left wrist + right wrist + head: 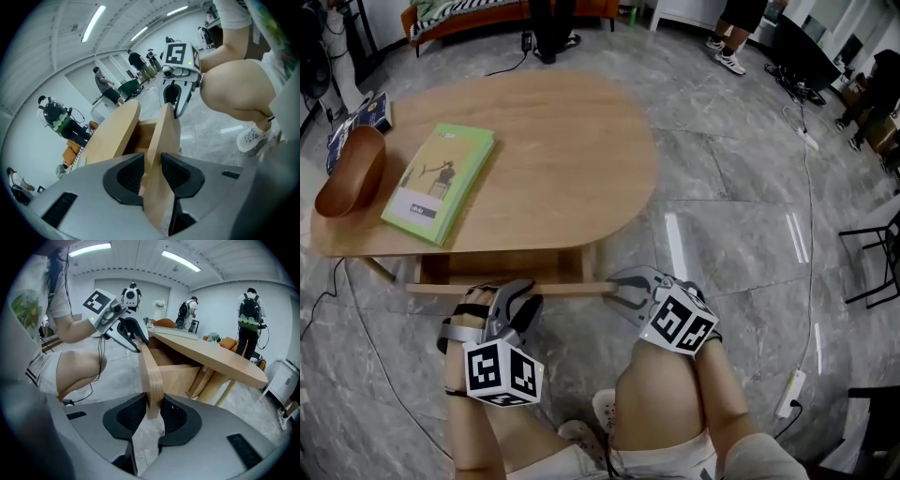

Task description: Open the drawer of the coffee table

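The light wooden coffee table (544, 159) has its drawer pulled a little way out, and the drawer front (553, 288) stands clear of the table's near edge. My left gripper (520, 295) is shut on the left end of that front panel. In the left gripper view the panel (164, 136) runs between the pads of the left gripper (152, 171). My right gripper (619, 289) is shut on the panel's right end. The right gripper view shows the panel's end (150, 371) pinched in the right gripper (153, 413), with the open drawer box (176, 373) behind it.
A green book (441, 178) and a brown wooden bowl (352, 173) lie on the tabletop's left part. The person's knees are just behind the grippers. A power strip (792, 394) with its cable lies on the floor at the right, beside a black chair (877, 262). People stand farther back.
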Tool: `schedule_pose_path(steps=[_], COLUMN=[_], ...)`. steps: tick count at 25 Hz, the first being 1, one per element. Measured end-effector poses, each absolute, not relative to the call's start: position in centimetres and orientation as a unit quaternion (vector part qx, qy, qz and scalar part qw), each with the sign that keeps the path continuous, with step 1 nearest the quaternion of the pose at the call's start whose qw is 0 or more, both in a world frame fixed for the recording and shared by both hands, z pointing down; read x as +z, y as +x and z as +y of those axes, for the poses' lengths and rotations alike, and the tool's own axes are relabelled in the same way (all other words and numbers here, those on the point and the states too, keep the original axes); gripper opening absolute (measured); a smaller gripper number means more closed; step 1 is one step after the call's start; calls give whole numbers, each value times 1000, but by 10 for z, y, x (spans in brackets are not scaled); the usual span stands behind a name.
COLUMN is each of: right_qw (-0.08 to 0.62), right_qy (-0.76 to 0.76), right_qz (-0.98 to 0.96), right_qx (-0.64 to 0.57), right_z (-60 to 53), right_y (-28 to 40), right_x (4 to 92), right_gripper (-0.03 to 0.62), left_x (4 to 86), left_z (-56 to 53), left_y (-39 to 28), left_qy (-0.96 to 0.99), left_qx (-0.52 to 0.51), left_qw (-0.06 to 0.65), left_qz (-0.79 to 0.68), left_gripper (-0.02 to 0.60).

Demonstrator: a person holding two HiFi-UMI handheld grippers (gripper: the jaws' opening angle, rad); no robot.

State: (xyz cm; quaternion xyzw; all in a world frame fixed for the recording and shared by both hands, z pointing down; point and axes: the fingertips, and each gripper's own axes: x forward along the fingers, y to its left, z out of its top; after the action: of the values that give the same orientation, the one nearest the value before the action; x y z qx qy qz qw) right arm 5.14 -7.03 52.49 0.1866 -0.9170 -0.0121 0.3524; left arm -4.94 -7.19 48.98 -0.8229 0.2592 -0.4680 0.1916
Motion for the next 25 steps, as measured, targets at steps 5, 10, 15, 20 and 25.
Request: schedule_pose_path(steps=[5, 10, 15, 20, 25], right_qw=[402, 437, 477, 524, 546], right_qy=[149, 127, 124, 152, 169], right_qz=[-902, -888, -865, -822, -785], right_qx=[-41, -62, -93, -161, -239], right_z=[-53, -39, -34, -36, -32], right_y=[48, 46, 46, 43, 35], right_x=[532, 536, 538, 534, 514], right_gripper=[92, 89, 89, 124, 130], left_x=[495, 497, 500, 499, 498], left_z=[-53, -41, -35, -34, -35], left_y=[-50, -51, -48, -48, -46], left_qy=[-827, -832, -835, -835, -837], left_qx=[-468, -460, -455, -457, -449], left_qw=[186, 175, 181, 178, 181], left_qz=[251, 256, 253, 249, 255], left_gripper=[118, 118, 118, 118, 118])
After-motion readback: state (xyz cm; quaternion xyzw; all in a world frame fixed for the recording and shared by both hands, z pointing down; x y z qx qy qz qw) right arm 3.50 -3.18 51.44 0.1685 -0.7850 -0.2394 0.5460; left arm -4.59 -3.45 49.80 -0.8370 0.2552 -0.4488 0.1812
